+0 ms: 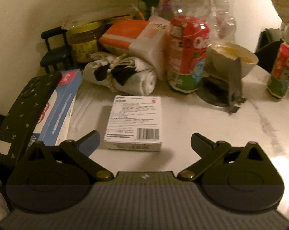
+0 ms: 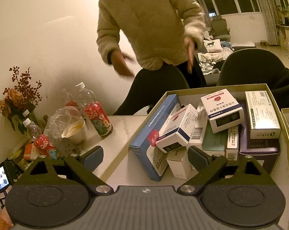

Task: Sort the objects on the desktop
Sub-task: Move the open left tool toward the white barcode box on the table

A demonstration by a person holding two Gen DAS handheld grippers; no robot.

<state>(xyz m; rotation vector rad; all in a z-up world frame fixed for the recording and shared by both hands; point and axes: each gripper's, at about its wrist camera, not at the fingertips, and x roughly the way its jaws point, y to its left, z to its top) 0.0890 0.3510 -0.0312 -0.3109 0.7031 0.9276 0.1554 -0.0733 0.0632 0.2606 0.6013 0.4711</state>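
In the left wrist view a white medicine box (image 1: 134, 120) with a barcode lies flat on the marble table (image 1: 230, 126). My left gripper (image 1: 145, 141) is open and empty, with the box's near end between its fingers. In the right wrist view my right gripper (image 2: 145, 156) is open and empty, low over the near edge of a cardboard box (image 2: 286, 134). That box holds several medicine boxes, among them a white and blue one (image 2: 175, 132), a long blue one (image 2: 154, 134) and a white one with a red fruit (image 2: 221, 109).
In the left wrist view a blue and white box (image 1: 58, 107) under a dark case (image 1: 21, 115) lies at left, with rolled socks (image 1: 123, 74), a red drink bottle (image 1: 188, 55), a bowl (image 1: 234, 59) and a jar (image 1: 85, 42) behind. A person (image 2: 150, 26) stands beyond the table.
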